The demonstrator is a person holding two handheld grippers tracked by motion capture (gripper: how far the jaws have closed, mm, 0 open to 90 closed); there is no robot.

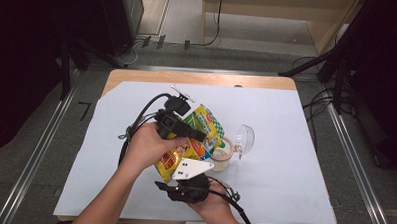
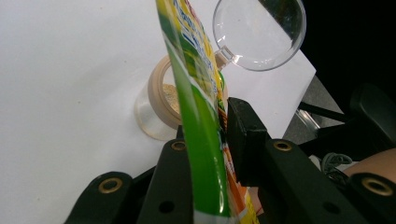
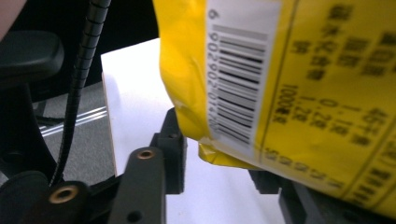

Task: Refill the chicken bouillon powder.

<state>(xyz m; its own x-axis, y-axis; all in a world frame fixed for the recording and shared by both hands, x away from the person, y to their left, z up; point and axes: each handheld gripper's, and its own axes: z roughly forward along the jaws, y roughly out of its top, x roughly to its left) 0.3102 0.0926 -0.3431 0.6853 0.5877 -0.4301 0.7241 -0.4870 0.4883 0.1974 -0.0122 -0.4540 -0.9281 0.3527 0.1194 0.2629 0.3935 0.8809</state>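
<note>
A yellow and green snack bag (image 1: 202,123) is held up over the white paper, tilted toward a small jar. My left gripper (image 1: 198,136) is shut on the bag's upper part. In the left gripper view the bag's green edge (image 2: 201,140) is pinched between both jaws of the left gripper (image 2: 210,126). My right gripper (image 1: 181,179) is at the bag's lower end. In the right gripper view its jaws stand apart, and the right gripper (image 3: 219,154) has the bag's yellow barcode corner (image 3: 233,93) hanging over the gap, hiding much of the right jaw.
A clear jar with a tan rim (image 1: 221,157) stands just right of the bag, some pale filling inside (image 2: 161,100). Its clear round lid (image 1: 244,138) lies beside it (image 2: 257,32). White paper (image 1: 286,120) covers the wooden table; the left gripper's cable (image 1: 136,125) loops to the left.
</note>
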